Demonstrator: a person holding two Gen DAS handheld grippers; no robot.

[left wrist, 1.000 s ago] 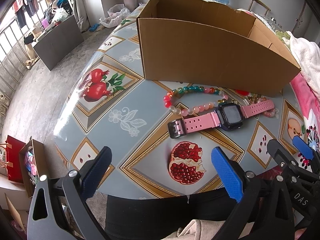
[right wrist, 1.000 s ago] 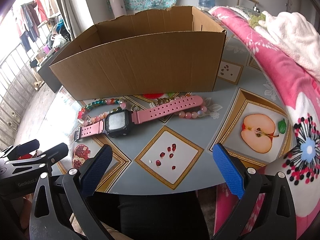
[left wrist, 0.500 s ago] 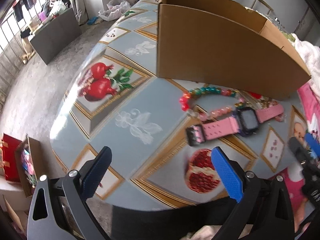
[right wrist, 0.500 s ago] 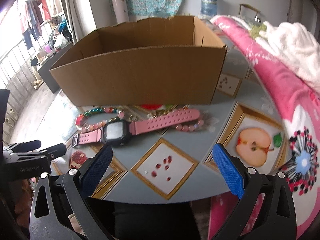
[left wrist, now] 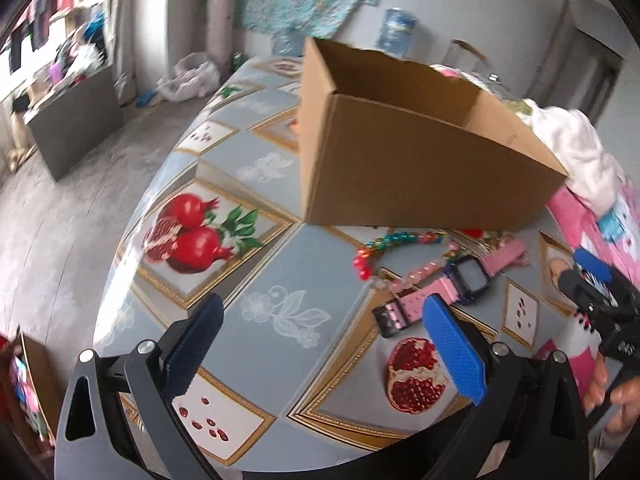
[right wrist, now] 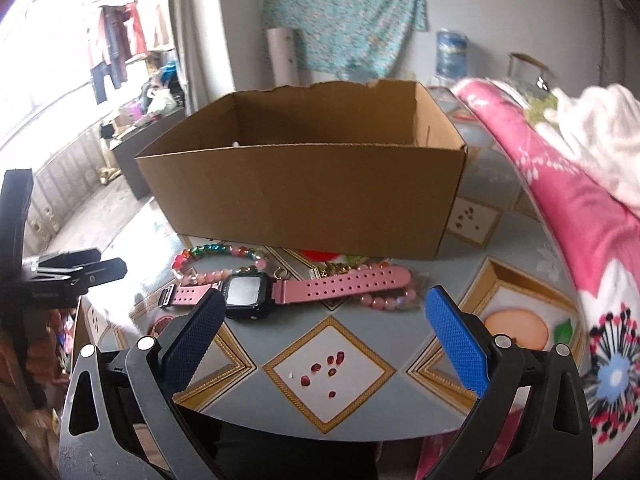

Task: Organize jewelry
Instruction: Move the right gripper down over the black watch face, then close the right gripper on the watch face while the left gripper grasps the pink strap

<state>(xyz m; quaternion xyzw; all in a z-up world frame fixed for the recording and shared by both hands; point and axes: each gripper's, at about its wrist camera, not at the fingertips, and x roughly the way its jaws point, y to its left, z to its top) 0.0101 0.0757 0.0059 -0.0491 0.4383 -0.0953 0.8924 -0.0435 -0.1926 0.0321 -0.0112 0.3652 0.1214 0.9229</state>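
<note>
While both tools hang above the near edge of the table, this is how things lie:

Left gripper [left wrist: 324, 344]: blue pads spread wide apart, nothing between them; it sits over the patterned tablecloth [left wrist: 256, 280], with the jewelry ahead and off to its right.

Right gripper [right wrist: 320, 336]: pads likewise wide apart and holding nothing; the jewelry lies just ahead of its fingertips, the watch nearest its left pad.

Pink watch [right wrist: 280, 290]: flat on the cloth, strap stretched out sideways, dark face up, between the right gripper and the box.

Colourful bead bracelet [right wrist: 216, 254]: just beyond the watch, close to the foot of the box, near the watch's buckle end.

Pink bead bracelet [right wrist: 384, 300]: partly under the long end of the strap, ahead of the right gripper's right pad.

Cardboard box [right wrist: 304, 196]: open-topped, standing past the jewelry from both tools; little of its inside shows.

Pink blanket [right wrist: 568, 208]: heaped along the right gripper's right side.

Person's hand [left wrist: 608, 384]: fingers at the handle of the right tool, seen from the left camera.
</note>
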